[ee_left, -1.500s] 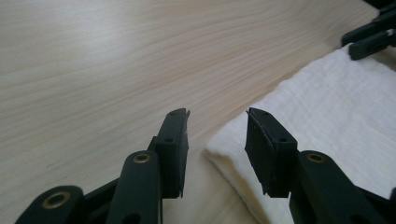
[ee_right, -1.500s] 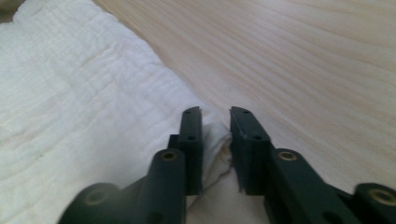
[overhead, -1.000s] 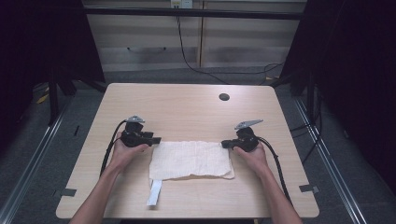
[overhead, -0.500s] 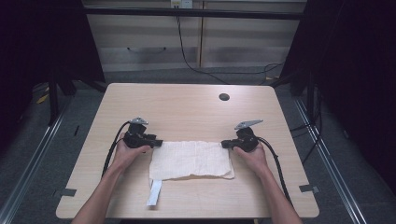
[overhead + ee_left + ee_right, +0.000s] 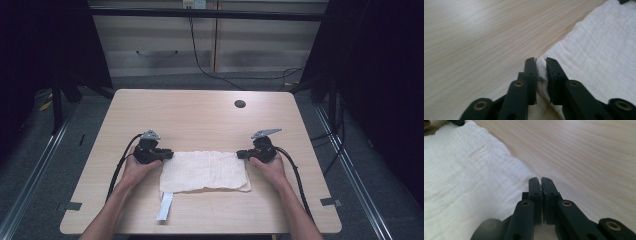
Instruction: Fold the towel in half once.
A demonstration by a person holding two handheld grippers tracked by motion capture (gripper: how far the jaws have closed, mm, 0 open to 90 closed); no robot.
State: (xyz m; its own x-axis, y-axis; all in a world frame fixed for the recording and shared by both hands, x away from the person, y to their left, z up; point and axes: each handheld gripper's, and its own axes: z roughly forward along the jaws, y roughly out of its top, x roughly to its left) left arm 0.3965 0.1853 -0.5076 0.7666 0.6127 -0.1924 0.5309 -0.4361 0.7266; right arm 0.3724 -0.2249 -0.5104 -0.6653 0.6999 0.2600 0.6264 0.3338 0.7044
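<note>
From the high view, a white cloth (image 5: 205, 171) lies flat on the wooden table (image 5: 200, 117), nearer the person's edge than the far one and roughly midway between the side edges. The left gripper (image 5: 166, 155) sits at the cloth's far left corner and the right gripper (image 5: 240, 154) at its far right corner, each in a hand with the forearm coming in from the near edge. A white strip (image 5: 165, 205) pokes out from under the cloth's near left corner toward the near edge. A dark round hole (image 5: 240, 104) sits near the table's far right corner.

In the left gripper view, the jaws have just been closing and stand narrow, with the corner of the cloth (image 5: 599, 50) bunched between them; a slim gap remains at the tips.

In the right gripper view, the jaws are pressed together, pinching the edge of the cloth (image 5: 466, 182) at its corner, bare wood beyond.
</note>
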